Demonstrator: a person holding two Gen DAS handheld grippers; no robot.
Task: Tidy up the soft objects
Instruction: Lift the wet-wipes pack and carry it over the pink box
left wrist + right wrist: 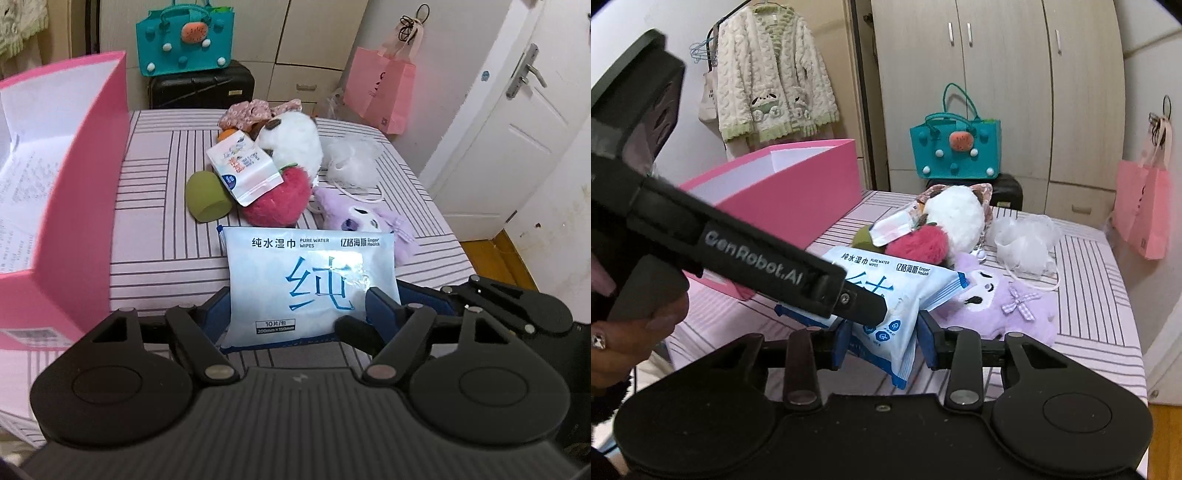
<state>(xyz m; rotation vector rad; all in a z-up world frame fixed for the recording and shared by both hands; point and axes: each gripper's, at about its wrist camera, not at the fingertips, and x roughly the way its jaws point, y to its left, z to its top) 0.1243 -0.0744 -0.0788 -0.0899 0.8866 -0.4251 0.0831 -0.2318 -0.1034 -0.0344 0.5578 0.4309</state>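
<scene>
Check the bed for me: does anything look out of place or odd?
Yes. Both tongs grip one pack of wet wipes together: the left tongs across it, the right tongs at one end. It hangs tilted and crumpled. A smaller wipes pack lies askew on the red plush.

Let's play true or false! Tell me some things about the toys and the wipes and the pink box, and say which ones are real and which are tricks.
1. Both grippers have the big wipes pack between their fingers. True: the left gripper and the right gripper each straddle it.
2. The pink box is closed with a lid. False: its top is open and the white inside shows.
3. The purple plush lies on the striped bed. True.
4. The red plush is inside the pink box. False: it sits in the pile on the bed.
5. The teal bag hangs on the door. False: it stands on a black suitcase.
</scene>
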